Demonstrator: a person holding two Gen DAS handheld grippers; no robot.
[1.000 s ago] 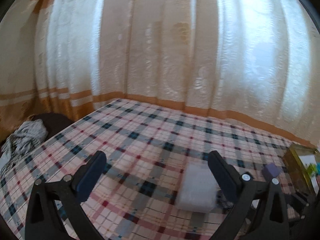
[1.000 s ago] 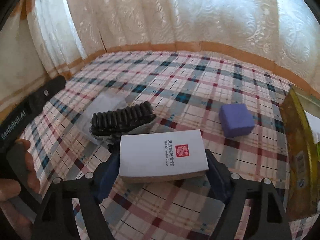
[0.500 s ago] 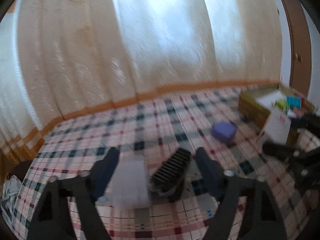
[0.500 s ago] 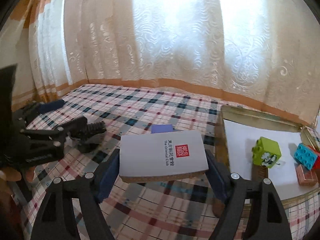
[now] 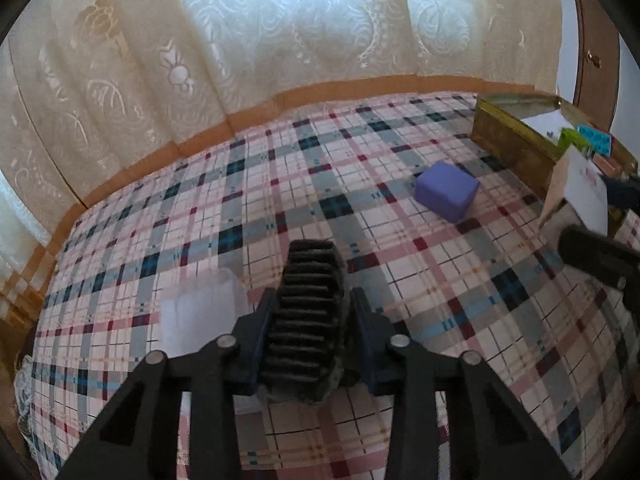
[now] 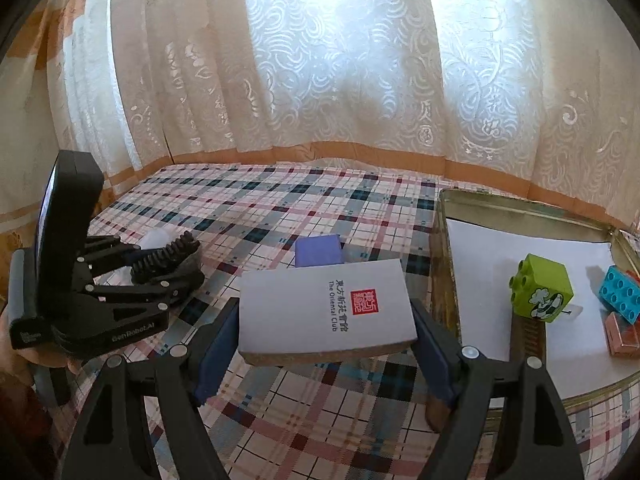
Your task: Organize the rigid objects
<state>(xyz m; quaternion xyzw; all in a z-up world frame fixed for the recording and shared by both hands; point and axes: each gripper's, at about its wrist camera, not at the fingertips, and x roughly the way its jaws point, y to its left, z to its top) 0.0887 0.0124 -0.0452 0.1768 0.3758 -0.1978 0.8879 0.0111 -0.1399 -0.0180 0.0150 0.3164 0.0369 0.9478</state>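
Note:
My left gripper [image 5: 312,320] is shut on a black ribbed brush-like object [image 5: 308,300] that rests on the plaid cloth; it also shows in the right wrist view [image 6: 164,258]. My right gripper [image 6: 326,320] is shut on a white flat box with a red seal [image 6: 326,310], held above the cloth just left of a gold tin [image 6: 442,240]. The tin holds a green brick [image 6: 542,294], a blue brick [image 6: 622,294] and a pink block [image 6: 622,334] on white paper. A purple block [image 5: 446,190] lies on the cloth.
A clear plastic box [image 5: 200,308] lies left of the black object. Lace curtains [image 6: 320,60] hang along the far edge of the plaid surface. The left gripper's body [image 6: 80,280] stands at the left in the right wrist view.
My left gripper swung right and closed on the black ribbed object. My right gripper carried the white box right, beside the gold tin.

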